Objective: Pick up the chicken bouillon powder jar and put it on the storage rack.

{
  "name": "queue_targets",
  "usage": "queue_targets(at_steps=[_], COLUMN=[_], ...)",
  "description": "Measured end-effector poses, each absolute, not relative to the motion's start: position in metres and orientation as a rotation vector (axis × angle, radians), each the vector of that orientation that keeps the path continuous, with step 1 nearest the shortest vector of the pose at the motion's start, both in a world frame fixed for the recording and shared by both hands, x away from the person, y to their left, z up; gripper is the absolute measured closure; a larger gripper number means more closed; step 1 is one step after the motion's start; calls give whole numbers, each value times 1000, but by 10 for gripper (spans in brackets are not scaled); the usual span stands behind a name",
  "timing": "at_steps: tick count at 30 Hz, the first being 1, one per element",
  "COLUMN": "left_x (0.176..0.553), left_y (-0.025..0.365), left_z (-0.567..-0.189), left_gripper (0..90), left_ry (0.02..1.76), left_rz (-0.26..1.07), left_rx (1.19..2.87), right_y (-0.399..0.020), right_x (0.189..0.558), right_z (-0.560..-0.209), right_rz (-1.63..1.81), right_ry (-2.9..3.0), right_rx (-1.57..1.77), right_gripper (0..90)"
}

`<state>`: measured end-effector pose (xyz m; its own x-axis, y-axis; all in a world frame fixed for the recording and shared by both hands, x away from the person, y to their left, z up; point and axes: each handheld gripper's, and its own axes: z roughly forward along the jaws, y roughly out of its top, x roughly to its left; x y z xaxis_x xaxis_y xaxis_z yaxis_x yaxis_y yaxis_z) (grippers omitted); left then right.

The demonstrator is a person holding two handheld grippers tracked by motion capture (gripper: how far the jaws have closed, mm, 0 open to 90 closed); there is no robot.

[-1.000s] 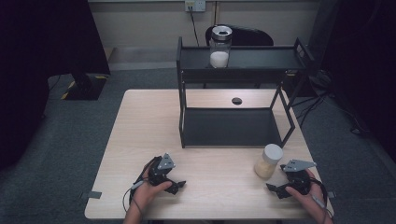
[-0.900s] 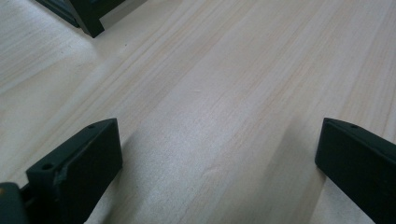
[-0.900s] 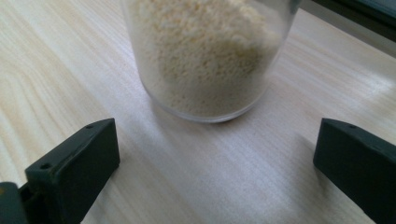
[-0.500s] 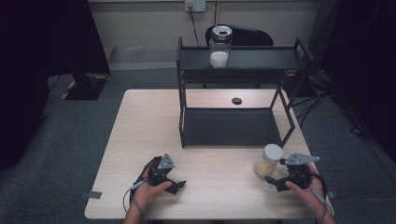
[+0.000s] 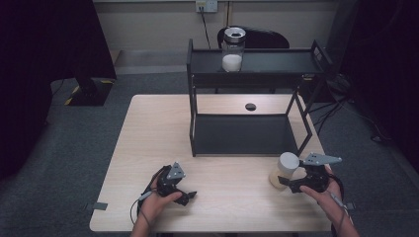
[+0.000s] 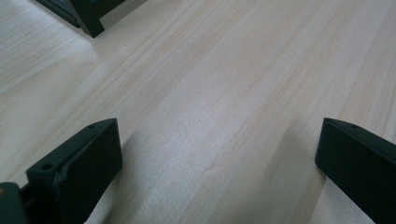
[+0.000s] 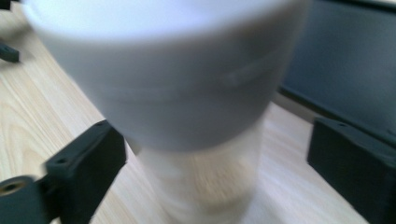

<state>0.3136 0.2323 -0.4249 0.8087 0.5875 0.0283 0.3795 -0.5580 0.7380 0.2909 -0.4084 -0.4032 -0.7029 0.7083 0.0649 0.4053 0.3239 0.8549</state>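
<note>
White-lidded jar [image 5: 284, 169] upright on table [image 5: 148, 133], near front right edge, just before black shelf rack [image 5: 247, 133]. Right gripper [image 5: 289, 183] at jar, jaws closing in either side; right jaw not yet touching, left jaw contact unclear. Left gripper [image 5: 185, 196] rests on table, jaws spread, nothing between. 2nd jar [image 5: 233, 48] stands on rack's top shelf.

the counter [image 5: 217, 148] is evenly lit from above, pale and bright, while the floor and the room around it sink into near black. the shelf [image 5: 247, 133] on the counter casts only a soft shadow. in the right gripper view the jar [image 7: 177, 93] is smeared with blur, its white lid washed out. in the left gripper view the near wood grain is sharp, the far edge soft.
</note>
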Motion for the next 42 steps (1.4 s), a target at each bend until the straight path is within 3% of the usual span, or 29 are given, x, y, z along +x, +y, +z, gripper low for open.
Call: queue_targets(at_steps=[12, 42], left_x=[314, 314], left_y=[232, 232], left_z=[-425, -425], left_gripper=[0, 0], left_ry=[708, 707], left_rz=[350, 350], left_rx=[2227, 2228], right_y=[-399, -374], right_x=[295, 347], right_z=[-404, -355], right_rz=[1380, 1308], right_ry=[2231, 2274], right_rx=[882, 938], right_gripper=[342, 349])
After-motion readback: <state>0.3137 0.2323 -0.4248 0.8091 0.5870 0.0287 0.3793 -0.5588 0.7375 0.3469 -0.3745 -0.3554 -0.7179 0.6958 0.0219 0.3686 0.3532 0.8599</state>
